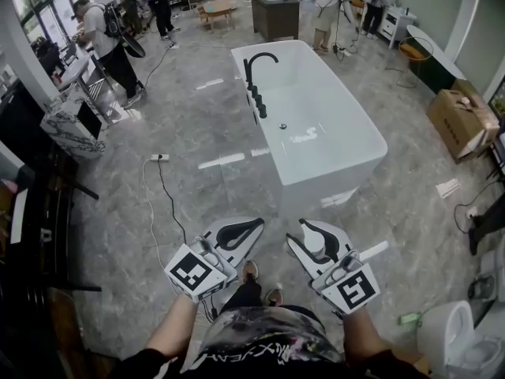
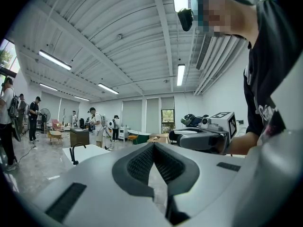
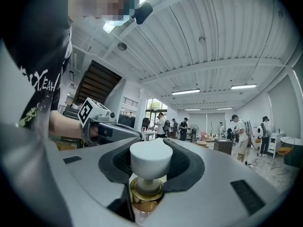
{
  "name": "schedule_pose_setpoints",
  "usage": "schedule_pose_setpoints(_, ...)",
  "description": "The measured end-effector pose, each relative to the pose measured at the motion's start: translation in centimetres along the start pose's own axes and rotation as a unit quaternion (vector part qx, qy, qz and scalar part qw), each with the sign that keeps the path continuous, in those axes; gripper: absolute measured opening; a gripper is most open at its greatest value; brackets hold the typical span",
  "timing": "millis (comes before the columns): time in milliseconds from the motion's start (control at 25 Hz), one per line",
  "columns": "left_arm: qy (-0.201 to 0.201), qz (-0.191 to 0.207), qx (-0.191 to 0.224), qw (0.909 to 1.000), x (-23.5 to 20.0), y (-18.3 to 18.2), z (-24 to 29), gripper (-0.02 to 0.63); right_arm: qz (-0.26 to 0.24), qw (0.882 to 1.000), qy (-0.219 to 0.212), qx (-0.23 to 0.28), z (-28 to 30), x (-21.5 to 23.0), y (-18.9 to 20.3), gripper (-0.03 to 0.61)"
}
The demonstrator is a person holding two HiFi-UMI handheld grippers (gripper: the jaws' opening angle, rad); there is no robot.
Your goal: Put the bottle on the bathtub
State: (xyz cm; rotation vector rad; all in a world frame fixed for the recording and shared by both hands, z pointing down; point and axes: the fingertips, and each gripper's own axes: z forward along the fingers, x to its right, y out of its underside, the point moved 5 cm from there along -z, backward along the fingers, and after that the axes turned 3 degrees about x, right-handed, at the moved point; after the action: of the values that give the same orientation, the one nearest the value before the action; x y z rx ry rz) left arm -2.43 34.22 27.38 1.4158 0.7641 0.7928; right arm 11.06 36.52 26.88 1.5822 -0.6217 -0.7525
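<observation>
A white freestanding bathtub (image 1: 335, 178) with a black faucet (image 1: 256, 65) on its left rim stands on the grey floor ahead of me. My right gripper (image 1: 306, 226) is held low near my body, short of the tub's near end. It is shut on a bottle (image 1: 314, 243) with a white pump cap (image 3: 150, 159) and a gold collar (image 3: 146, 193); the body below is hidden. My left gripper (image 1: 254, 223) hangs beside it, shut with nothing between its pads (image 2: 139, 164). The tub (image 2: 92, 153) also shows far off in the left gripper view.
A power strip (image 1: 159, 157) and its black cable lie on the floor left of the tub. A cardboard box (image 1: 461, 121) sits at the right, a toilet (image 1: 458, 342) at the bottom right. A dark cabinet (image 1: 276, 14) and several people stand beyond the tub.
</observation>
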Motion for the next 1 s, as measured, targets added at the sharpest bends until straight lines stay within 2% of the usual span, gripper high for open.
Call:
schedule_pose_setpoints(400,0.007,0.006,0.005,0.9999,-0.8,1.1,2.6,0.012,-0.006,1.0,0.005,0.012,0.2,2.2,1.2,0.139)
schedule_pose_setpoints(640,0.0,0.006,0.009,0.9999,-4.6,2.0,3.1,0.013,-0.006,1.0,0.006,0.01,3.2,3.8,2.4,0.14)
schedule_pose_setpoints(1000,-0.005,-0.004,0.007,1.0,-11.5,2.3,6.4,0.014,0.001,1.0,0.004,0.002,8.7,8.8,3.4,0.14)
